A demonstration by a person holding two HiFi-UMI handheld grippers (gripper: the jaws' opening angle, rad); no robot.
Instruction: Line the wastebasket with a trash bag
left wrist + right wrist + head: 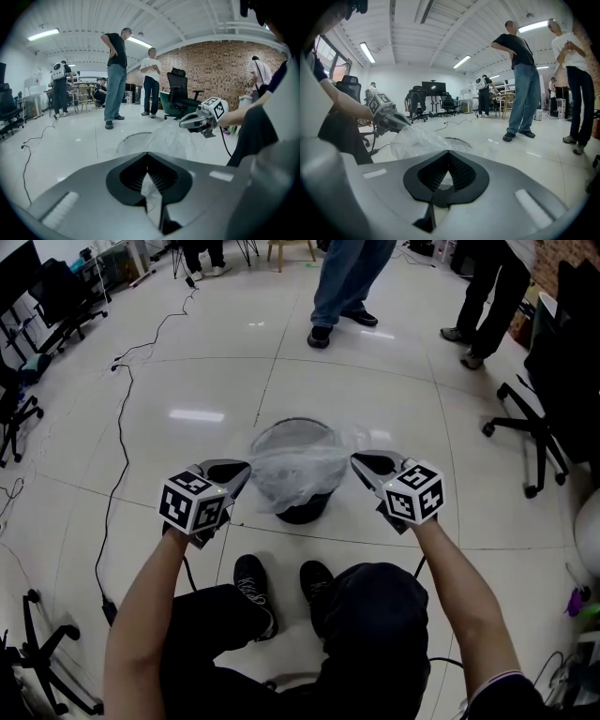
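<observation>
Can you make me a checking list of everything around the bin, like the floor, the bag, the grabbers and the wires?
Surface: shiny white tiled floor.
Job's things: the round wastebasket stands on the floor; the clear trash bag is held spread over its top, between the two grippers.
Clutter: a small purple and green thing at the right edge, too small to tell.
Grippers: left gripper and right gripper are each shut on an edge of the trash bag.
Cables: a black cable snakes over the floor on the left.
Surroundings: office chairs, people standing beyond the wastebasket, a brick wall.
</observation>
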